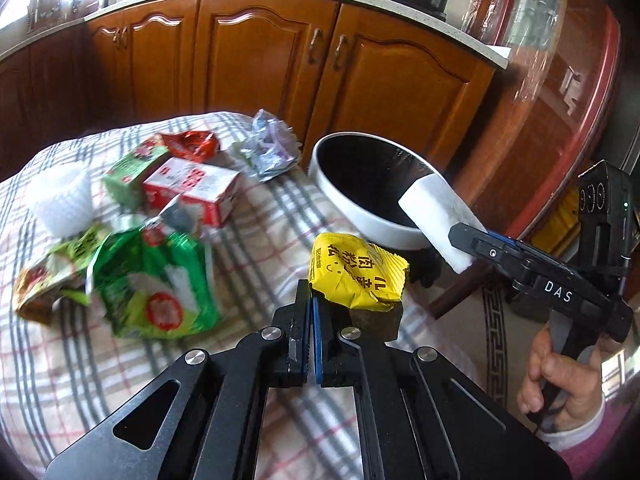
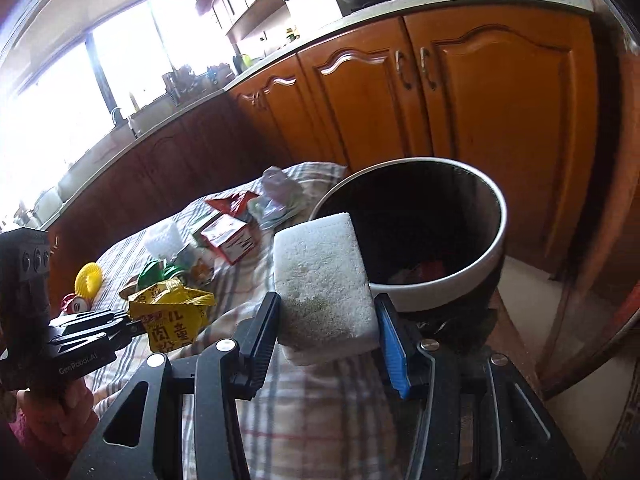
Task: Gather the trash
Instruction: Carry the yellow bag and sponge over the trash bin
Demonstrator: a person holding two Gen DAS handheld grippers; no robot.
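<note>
The left claw (image 1: pixel 316 312) sits nearest the lens, its jaws almost together and pinching the lower left corner of a yellow packet (image 1: pixel 358 272). The packet hangs above the checked cloth of the bench (image 1: pixel 280 208), its long axis running from 10 to 4 o'clock, printed face up.

The right claw (image 2: pixel 330 320) is spread wide and clamped on a white foam block (image 2: pixel 322 280), one jaw on each long side. The block's long axis points forward at 12 o'clock, and its far end reaches the near rim of the bin (image 2: pixel 440 284).

The bin stands just off the bench edge at 1 o'clock from the right claw. It has a white rim and a dark inside; something reddish lies at the bottom, too dim to name.

Out at 10 o'clock from the left claw, loose trash lies on the cloth: a green bag (image 1: pixel 156 284), a red-and-white carton (image 1: pixel 196 192), a green carton (image 1: pixel 132 176), a red wrapper (image 1: pixel 192 146), a crumpled bag (image 1: pixel 268 148) and a white cup (image 1: pixel 60 200).
</note>
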